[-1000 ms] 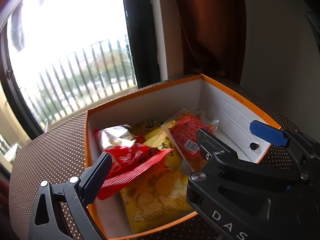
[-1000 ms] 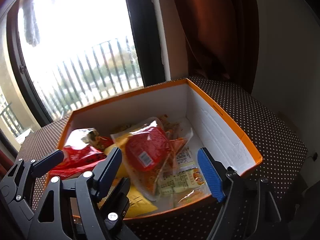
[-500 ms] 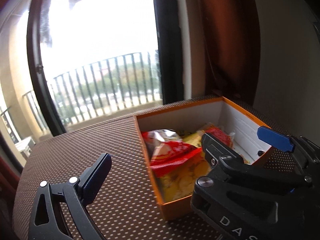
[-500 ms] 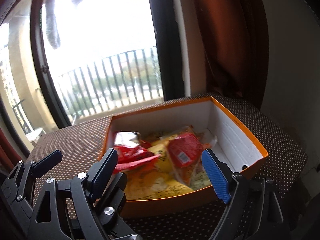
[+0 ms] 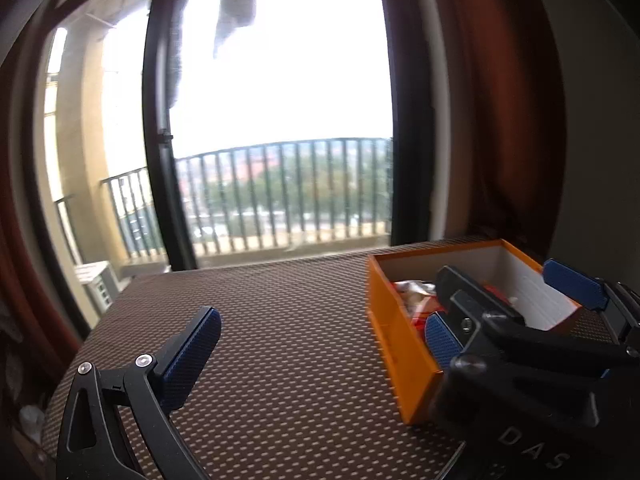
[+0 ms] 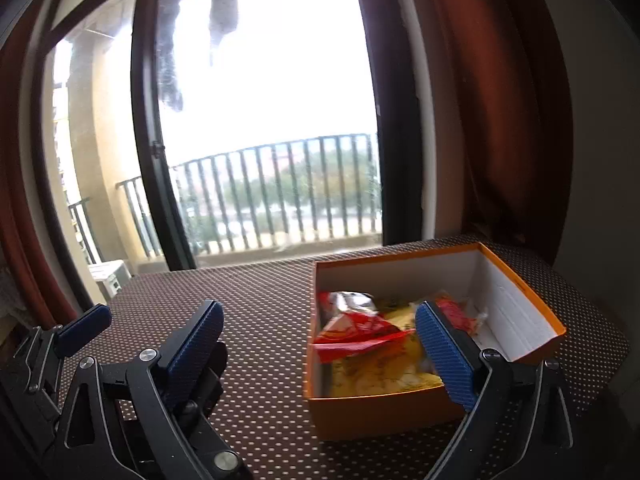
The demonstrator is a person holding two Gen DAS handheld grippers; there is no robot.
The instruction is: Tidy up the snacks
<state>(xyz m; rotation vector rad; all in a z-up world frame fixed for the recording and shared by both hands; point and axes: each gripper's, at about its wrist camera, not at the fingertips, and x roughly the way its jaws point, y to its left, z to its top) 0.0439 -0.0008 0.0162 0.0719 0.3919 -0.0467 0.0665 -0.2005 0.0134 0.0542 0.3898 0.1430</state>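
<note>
The orange box [image 6: 384, 416] sits at the lower right of both views on the dotted brown tabletop [image 6: 260, 300], holding a red packet [image 6: 360, 334], a yellow bag [image 6: 380, 372] and what may be a clear pouch behind. The right gripper [image 6: 320, 350] is opening with nothing between its jaws; the left gripper [image 5: 324, 344] stands spread and empty.

Right gripper [image 6: 320, 344] jaws opening, nothing between them. Orange box [image 6: 384, 412] lower right on dotted tablecloth [image 6: 260, 300], holding red packet [image 6: 356, 336] over yellow packet [image 6: 380, 372]. Left gripper [image 6: 84, 324] lower left corner. Balcony railing [image 6: 280, 184] through window.
</note>
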